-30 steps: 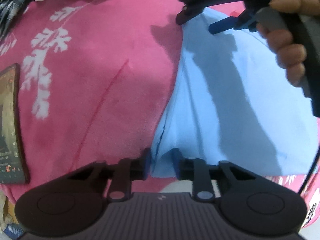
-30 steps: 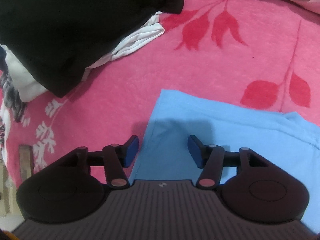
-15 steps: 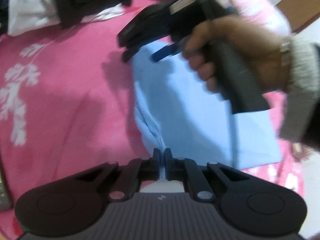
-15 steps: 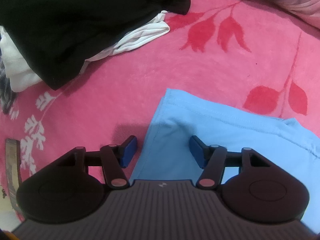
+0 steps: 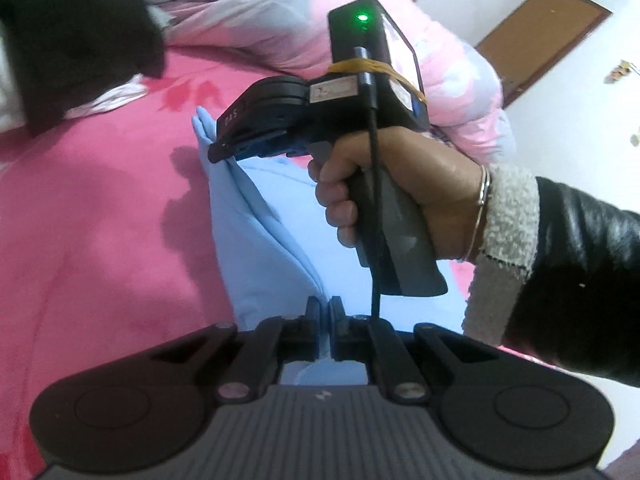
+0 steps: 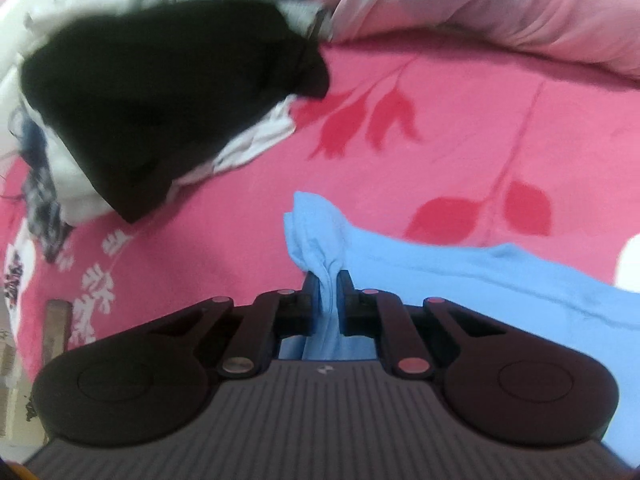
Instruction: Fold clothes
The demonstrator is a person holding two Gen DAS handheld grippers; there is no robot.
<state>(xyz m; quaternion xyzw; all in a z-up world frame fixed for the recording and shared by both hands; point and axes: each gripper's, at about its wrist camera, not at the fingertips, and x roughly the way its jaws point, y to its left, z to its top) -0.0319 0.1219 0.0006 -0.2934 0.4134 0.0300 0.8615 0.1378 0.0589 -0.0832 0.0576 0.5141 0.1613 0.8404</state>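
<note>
A light blue garment [image 5: 256,232] lies on the pink bedspread [image 5: 100,220], and one edge is lifted into a ridge between the two grippers. My left gripper [image 5: 325,308] is shut on the near corner of that edge. In the left wrist view my right gripper [image 5: 218,152], held by a person's hand [image 5: 400,184], pinches the far corner. In the right wrist view the right gripper [image 6: 325,280] has its jaws closing, with a bunched fold of the blue garment [image 6: 440,264] pressed between the pads.
A black garment [image 6: 160,100] lies on white clothes [image 6: 256,148] at the back left of the bed. A pink and white quilt [image 6: 480,8] is bunched along the far side. A brown door [image 5: 540,28] shows at the right. A flat brown item [image 6: 56,328] lies at the left edge.
The right jaws, wide apart around the blue corner before, have closed onto it. Both grippers have risen with the cloth, and the left one has tilted up toward the far side of the bed.
</note>
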